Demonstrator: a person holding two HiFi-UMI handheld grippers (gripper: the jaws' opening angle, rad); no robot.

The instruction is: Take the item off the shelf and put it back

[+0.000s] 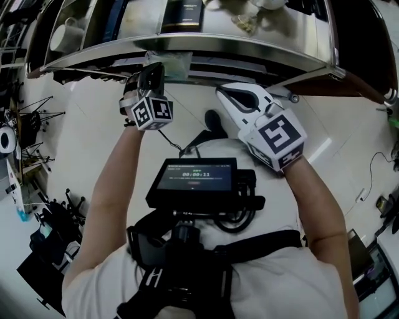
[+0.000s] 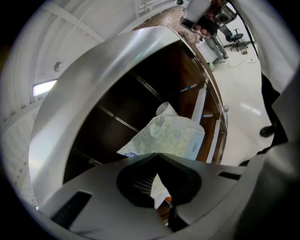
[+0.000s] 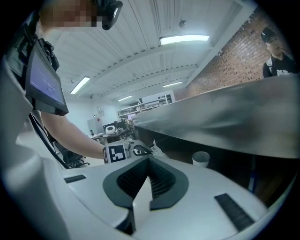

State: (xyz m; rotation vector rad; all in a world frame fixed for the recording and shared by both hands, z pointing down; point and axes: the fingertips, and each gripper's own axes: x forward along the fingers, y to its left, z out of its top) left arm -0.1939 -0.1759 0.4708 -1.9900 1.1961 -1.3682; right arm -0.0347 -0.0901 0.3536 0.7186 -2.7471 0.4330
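Head view: at the edge of the steel shelf (image 1: pixel 262 57) the left hand-held gripper (image 1: pixel 156 70) pinches a pale packet (image 1: pixel 176 62); the right hand-held gripper (image 1: pixel 223 92), closed and empty, hangs clear below it.

The steel shelf (image 1: pixel 262 53) holds a white mug (image 1: pixel 64 35), a dark box (image 1: pixel 182 15) and some crumpled pale things (image 1: pixel 248 19).

The shelf (image 1: pixel 187 53), across twelve o'clock in the head view, is brushed steel with a dull sheen. The packet (image 2: pixel 171 136) looks like thin, crinkled plastic film, faintly glossy. The left gripper (image 2: pixel 157 154) and right gripper (image 3: pixel 149 157) have smooth matt plastic shells and dark ribbed pads. The floor (image 1: pixel 93 143), at nine o'clock, is glossy white. The wall (image 3: pixel 225 65), at two o'clock in the right gripper view, is rough brick.
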